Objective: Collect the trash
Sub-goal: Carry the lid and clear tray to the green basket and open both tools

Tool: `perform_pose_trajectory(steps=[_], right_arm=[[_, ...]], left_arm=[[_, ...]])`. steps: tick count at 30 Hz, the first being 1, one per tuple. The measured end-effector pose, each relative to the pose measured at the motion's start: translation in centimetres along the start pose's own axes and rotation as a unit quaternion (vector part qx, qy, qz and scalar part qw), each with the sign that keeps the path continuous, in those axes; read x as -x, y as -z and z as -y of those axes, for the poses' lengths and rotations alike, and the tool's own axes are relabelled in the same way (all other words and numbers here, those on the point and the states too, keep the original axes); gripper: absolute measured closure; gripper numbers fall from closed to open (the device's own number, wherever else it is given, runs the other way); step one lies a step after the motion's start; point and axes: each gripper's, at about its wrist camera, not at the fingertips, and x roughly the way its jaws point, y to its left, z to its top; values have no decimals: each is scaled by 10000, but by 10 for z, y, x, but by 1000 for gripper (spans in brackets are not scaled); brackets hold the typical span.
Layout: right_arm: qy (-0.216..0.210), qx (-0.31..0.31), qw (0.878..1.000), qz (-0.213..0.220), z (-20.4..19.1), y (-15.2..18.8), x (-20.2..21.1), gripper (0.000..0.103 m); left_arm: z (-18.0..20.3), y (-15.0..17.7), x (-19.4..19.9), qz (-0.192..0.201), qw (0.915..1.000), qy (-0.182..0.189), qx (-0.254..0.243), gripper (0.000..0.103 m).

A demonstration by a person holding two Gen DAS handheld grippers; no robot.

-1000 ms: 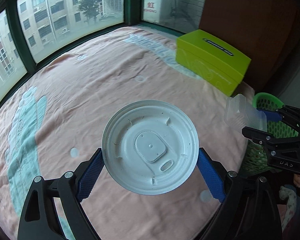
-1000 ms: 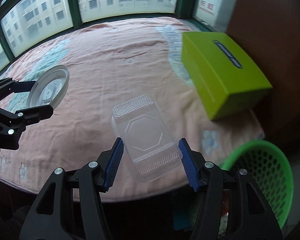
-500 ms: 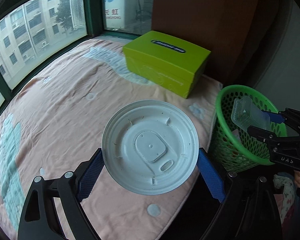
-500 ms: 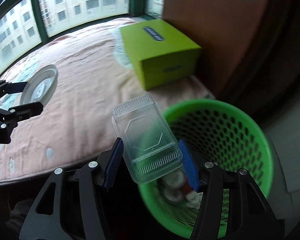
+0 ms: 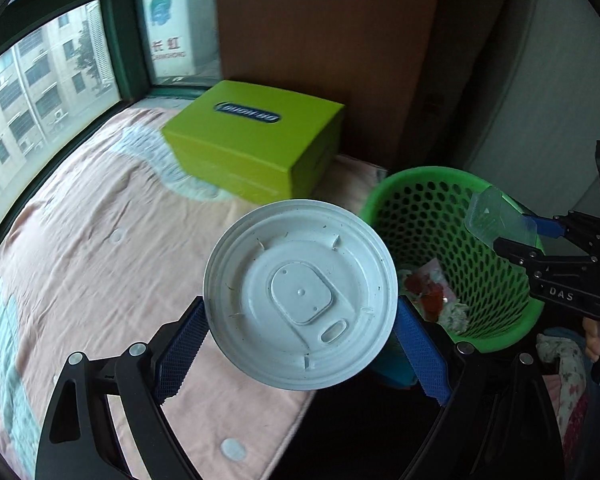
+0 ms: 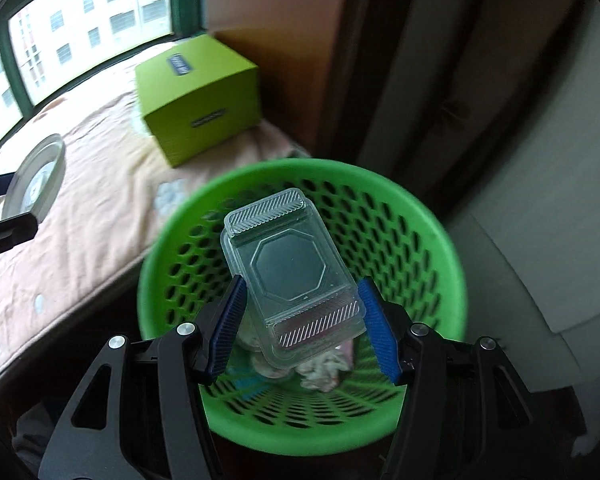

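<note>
The left gripper (image 5: 300, 344) has its jaws wide apart, and they are clamped on the two sides of a round white lid (image 5: 300, 294). The lid stands over the edge of the bed with the pink sheet (image 5: 88, 264), just beside the green basket (image 5: 416, 184).

The right gripper (image 6: 300, 328) has its jaws about half apart and they squeeze a clear plastic box (image 6: 288, 276) between the blue pads (image 6: 228, 324). The box is tilted and hangs right over the mouth of the basket (image 6: 432, 224). In the left view the same box (image 5: 498, 222) shows above the far rim of the basket, in front of the black frame of the right gripper (image 5: 540, 236).

In the bottom of the basket some trash (image 5: 432, 292) already lies: crumpled paper and something red. Nothing stands between the box and the opening.

On the bed, near the brown wall, stands a yellow-green carton (image 5: 256, 140). Behind the bed are windows (image 5: 40, 80) with buildings outside.
</note>
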Motion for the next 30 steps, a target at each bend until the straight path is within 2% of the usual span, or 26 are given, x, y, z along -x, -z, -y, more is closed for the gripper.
perform_pose_trajectory(steps=[3, 7, 30], right_arm=[[73, -171, 9998, -27, 15, 5, 0, 44], [102, -386, 9992, -2, 31, 9, 2, 37], [174, -605, 9972, 411, 58, 27, 54, 35]], left_arm=[[13, -5, -3, -8, 9999, 40, -102, 15], [29, -11, -7, -12, 9996, 119, -254, 15], [102, -24, -44, -234, 9963, 471, -678, 15]])
